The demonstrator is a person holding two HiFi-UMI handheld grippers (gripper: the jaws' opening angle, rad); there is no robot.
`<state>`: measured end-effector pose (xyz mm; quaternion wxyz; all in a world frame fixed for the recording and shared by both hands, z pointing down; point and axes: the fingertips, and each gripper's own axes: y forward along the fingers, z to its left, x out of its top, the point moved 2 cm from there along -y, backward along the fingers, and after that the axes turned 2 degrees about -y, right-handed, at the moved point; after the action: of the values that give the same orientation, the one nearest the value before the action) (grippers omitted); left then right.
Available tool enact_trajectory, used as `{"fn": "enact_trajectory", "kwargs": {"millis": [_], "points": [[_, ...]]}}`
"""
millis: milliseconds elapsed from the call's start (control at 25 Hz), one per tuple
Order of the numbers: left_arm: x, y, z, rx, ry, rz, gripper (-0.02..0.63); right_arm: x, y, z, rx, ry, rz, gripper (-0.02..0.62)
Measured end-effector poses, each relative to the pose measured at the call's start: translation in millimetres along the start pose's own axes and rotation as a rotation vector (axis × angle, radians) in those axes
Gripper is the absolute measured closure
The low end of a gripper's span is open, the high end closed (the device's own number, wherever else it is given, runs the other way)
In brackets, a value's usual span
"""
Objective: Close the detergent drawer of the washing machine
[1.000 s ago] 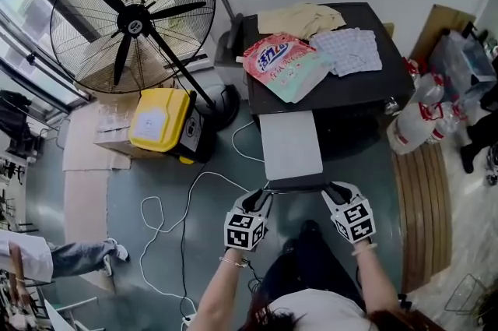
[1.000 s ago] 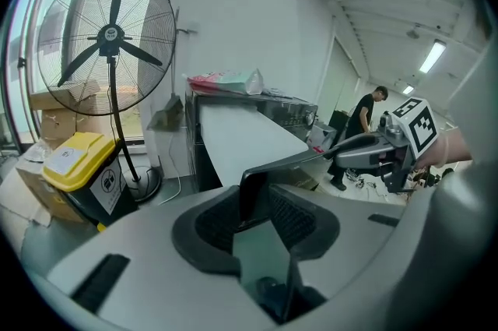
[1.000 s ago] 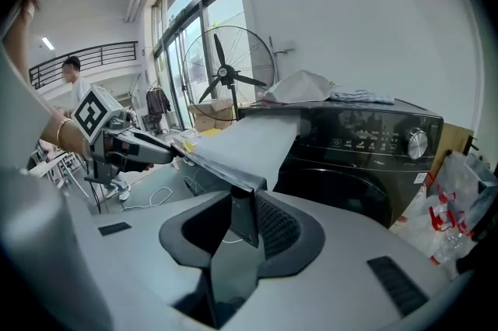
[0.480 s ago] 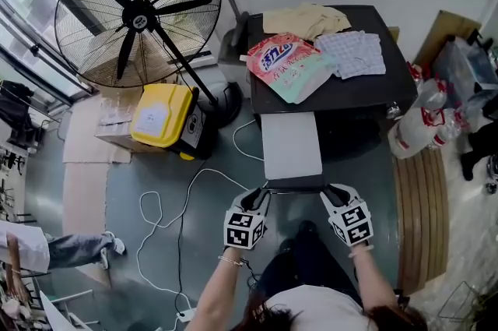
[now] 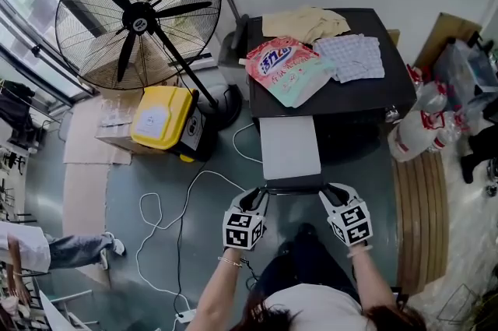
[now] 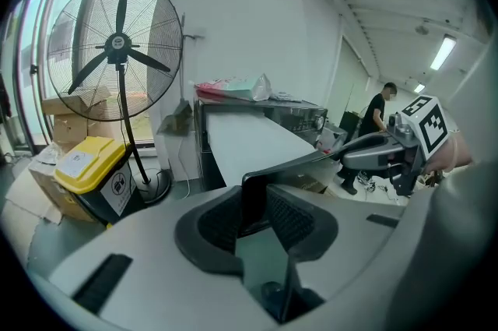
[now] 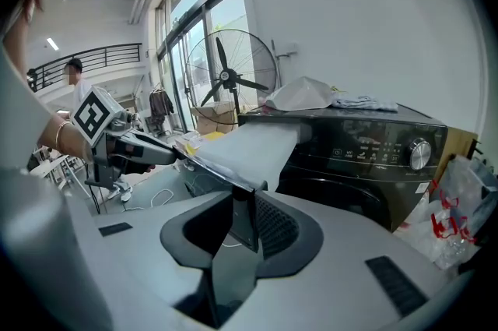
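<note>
The black washing machine (image 5: 366, 88) has its long white detergent drawer (image 5: 289, 146) pulled far out toward me. The drawer's dark front panel (image 5: 294, 183) spans between both grippers. My left gripper (image 5: 261, 195) holds the panel's left end, and in the left gripper view its pads (image 6: 288, 216) are shut on the panel's edge (image 6: 311, 160). My right gripper (image 5: 331, 193) holds the right end. In the right gripper view the right gripper (image 7: 243, 216) clamps the panel corner, with the white drawer (image 7: 249, 146) running back to the machine (image 7: 366, 158).
A large standing fan (image 5: 136, 10) and a yellow bin (image 5: 159, 119) are at the left. White cable (image 5: 163, 213) loops on the floor. A detergent bag (image 5: 284, 65) and cloths (image 5: 354, 53) lie on the machine. Plastic bags (image 5: 420, 123) and a wooden board (image 5: 424, 213) are at the right.
</note>
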<state>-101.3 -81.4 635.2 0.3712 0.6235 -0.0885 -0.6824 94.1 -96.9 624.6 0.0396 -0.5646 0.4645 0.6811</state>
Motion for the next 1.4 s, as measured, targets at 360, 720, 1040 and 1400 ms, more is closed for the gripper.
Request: {"fn": "enact_trajectory", "kwargs": {"millis": [360,720,1040,1400], "points": [[13.0,6.3,5.0,0.041,-0.026,-0.01,0.497,11.4,6.6,-8.3,0.028,0.001,-0.012,0.483],[27.0,15.3,12.7,0.079,-0.048,-0.022,0.497,23.2,16.6,-17.6,0.061,0.003,-0.019,0.483],[35.1,22.7,18.8,0.09,-0.039,-0.013,0.497,30.1,25.2,-24.6,0.067,0.017,-0.033,0.483],[45.7,36.1,27.5,0.078,-0.024,0.004,0.499,39.2,37.2,-35.3,0.04,0.033,-0.032,0.483]]}}
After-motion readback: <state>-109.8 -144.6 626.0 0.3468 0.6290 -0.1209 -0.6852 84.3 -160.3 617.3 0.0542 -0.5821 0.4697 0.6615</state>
